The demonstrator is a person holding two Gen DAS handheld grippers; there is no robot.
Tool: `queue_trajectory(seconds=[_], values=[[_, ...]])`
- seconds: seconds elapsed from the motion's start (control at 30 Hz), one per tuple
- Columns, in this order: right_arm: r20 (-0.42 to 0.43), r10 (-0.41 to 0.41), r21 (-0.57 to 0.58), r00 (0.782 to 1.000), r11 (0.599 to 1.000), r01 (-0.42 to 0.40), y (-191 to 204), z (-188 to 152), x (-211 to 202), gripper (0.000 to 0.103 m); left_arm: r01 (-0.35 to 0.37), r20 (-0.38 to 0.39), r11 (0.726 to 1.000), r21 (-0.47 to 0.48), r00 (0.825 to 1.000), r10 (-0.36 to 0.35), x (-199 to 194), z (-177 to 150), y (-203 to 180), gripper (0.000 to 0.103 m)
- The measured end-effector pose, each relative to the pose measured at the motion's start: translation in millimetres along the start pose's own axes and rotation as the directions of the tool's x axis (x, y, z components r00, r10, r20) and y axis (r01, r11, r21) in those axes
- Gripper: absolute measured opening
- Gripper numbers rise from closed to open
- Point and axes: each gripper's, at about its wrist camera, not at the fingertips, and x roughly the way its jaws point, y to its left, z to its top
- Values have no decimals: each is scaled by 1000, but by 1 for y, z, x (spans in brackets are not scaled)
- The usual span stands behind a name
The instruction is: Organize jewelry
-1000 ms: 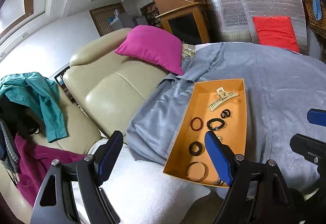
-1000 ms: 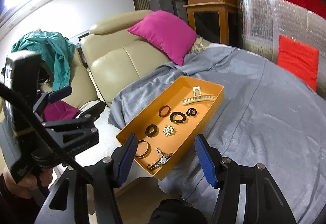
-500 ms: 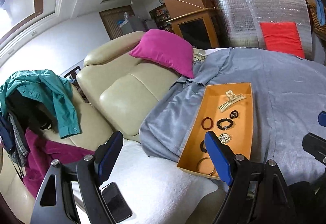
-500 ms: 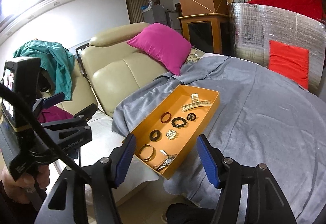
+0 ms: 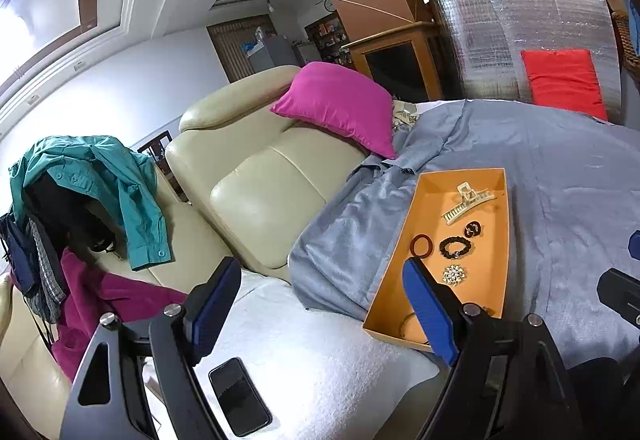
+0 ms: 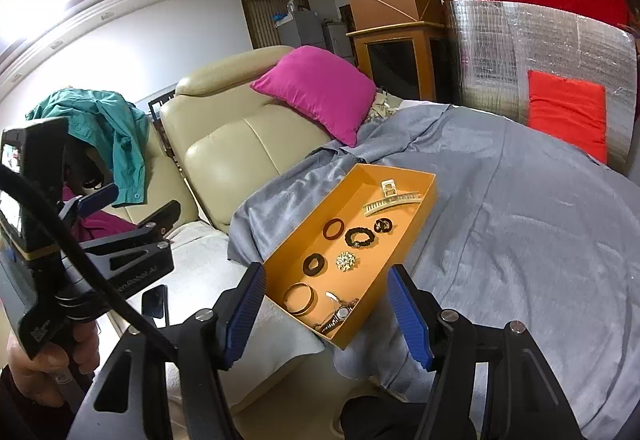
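Note:
An orange tray point(image 6: 416, 218) point(image 5: 400, 252) lies on a grey sheet and holds jewelry: a cream hair claw point(image 6: 390, 198) point(image 5: 466, 202), a red ring point(image 6: 333, 229), a black bead bracelet point(image 6: 359, 237), a sparkly brooch point(image 6: 345, 261) point(image 5: 453, 274), a black scrunchie point(image 6: 314, 264), a gold bangle point(image 6: 299, 298) and a watch point(image 6: 338, 316). My left gripper point(image 5: 320, 304) is open and empty, held back and left of the tray. My right gripper point(image 6: 326, 310) is open and empty, hovering near the tray's near end.
A beige leather sofa point(image 5: 260, 176) with a pink cushion point(image 5: 340, 104) stands behind. A phone point(image 5: 239, 396) lies on a white towel point(image 5: 320, 352). Clothes point(image 5: 100, 176) hang at the left. A silver foil panel point(image 6: 540, 52) stands at the back right.
Both grippers have pulled back and away from the tray, which looks smaller. The phone has come into the left wrist view. Both stay open.

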Motion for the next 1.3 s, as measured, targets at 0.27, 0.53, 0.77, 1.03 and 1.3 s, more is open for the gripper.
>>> queue_trajectory(seconds=[0.27,0.53,0.77,1.03,1.3], values=[[-2,1,8,1000,1000,-1,1,-2,1,67,2,-11,1000,-4,1000,-2,2,-2,2,83],[6,2,11,1000,1000,-2,2,-2,-2,67,0,-11,1000,-5,1000,0,1,-2,3,83],[6,3,11,1000,1000,-3,2,-2,-2,67,0,-12,1000,0,1000,0,0,-3,3,83],[3,7,16,1000,1000,-7,3,-3,-2,67,4,-20,1000,2,1000,-4,3,-4,2,83],[1,8,16,1000,1000,-8,4,-3,-1,67,5,-24,1000,3,1000,-5,4,-6,4,83]])
